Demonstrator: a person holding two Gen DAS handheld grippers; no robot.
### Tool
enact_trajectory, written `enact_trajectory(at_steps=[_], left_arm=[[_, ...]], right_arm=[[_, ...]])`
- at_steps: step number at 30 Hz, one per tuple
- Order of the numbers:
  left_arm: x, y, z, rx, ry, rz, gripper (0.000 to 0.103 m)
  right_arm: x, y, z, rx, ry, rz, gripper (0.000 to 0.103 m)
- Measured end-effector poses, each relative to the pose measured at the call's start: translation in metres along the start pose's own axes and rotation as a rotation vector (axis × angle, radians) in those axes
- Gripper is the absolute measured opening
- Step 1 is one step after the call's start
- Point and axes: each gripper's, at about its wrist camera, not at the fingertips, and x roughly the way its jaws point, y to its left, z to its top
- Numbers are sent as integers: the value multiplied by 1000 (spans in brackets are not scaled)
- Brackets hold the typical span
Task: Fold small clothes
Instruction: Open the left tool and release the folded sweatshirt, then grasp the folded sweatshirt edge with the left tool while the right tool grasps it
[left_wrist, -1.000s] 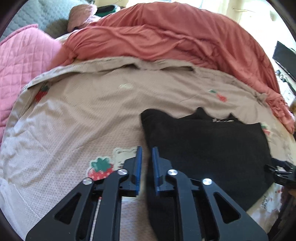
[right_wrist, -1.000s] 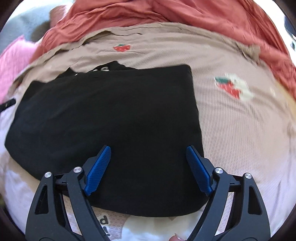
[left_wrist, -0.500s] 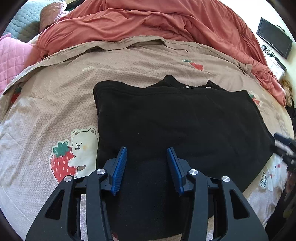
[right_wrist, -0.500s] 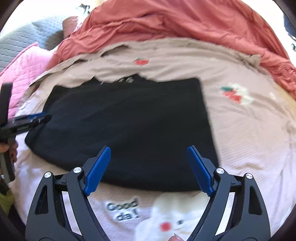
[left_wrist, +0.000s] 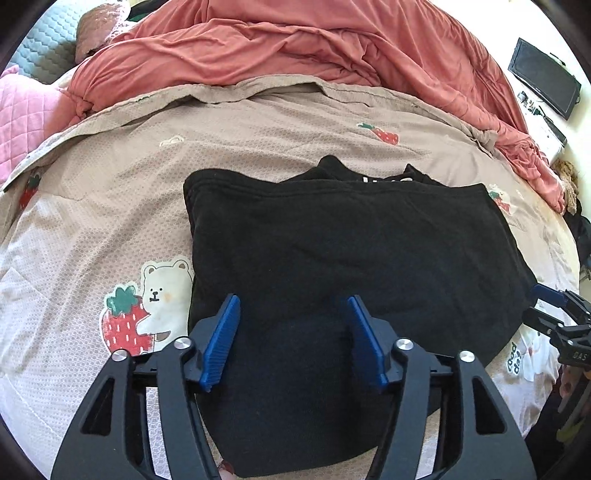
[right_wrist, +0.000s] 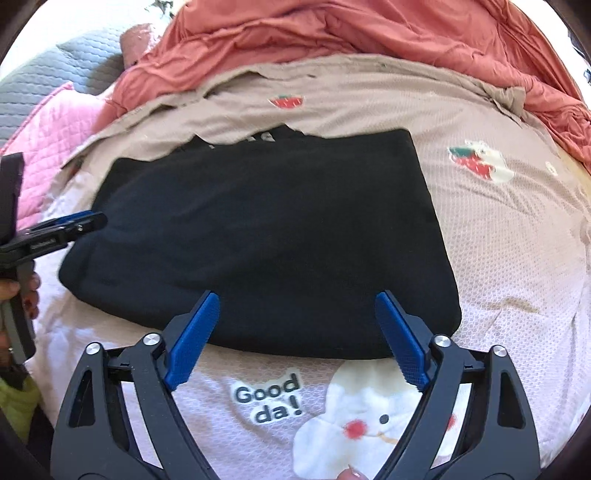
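Left gripper (left_wrist: 291, 339) agape over black garment (left_wrist: 343, 258); "Good da!" print (right_wrist: 271, 398) right-view only

My left gripper (left_wrist: 293, 339) points far across the scene, jaws spread apart with nothing between them. My right gripper (right_wrist: 297, 338) also points far, jaws spread wider and empty. My left hand (right_wrist: 16, 295) wraps the left handle at the near left edge.
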Motion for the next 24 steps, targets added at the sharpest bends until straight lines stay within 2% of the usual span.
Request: enact_trajectory(at_steps=[3, 4, 5, 11, 16, 24], left_arm=[[-5, 0, 2, 0, -5, 5, 60], [-8, 1, 3, -4, -8, 5, 64], [-10, 2, 4, -7, -11, 3, 74], [-28, 2, 10, 6, -52, 12, 82], [-37, 5, 14, 12, -76, 30, 82], [-32, 29, 15, -59, -63, 47, 83]], right_arm=[[-11, 8, 3, -22, -23, 14, 85], [-15, 13, 3, -37, -34, 15, 86], [-17, 16, 4, -47, -43, 16, 86], [-37, 43, 8, -132, -100, 26, 92], [-41, 78, 4, -245, -130, 29, 93], [-21, 147, -14, -447, -105, 47, 93]])
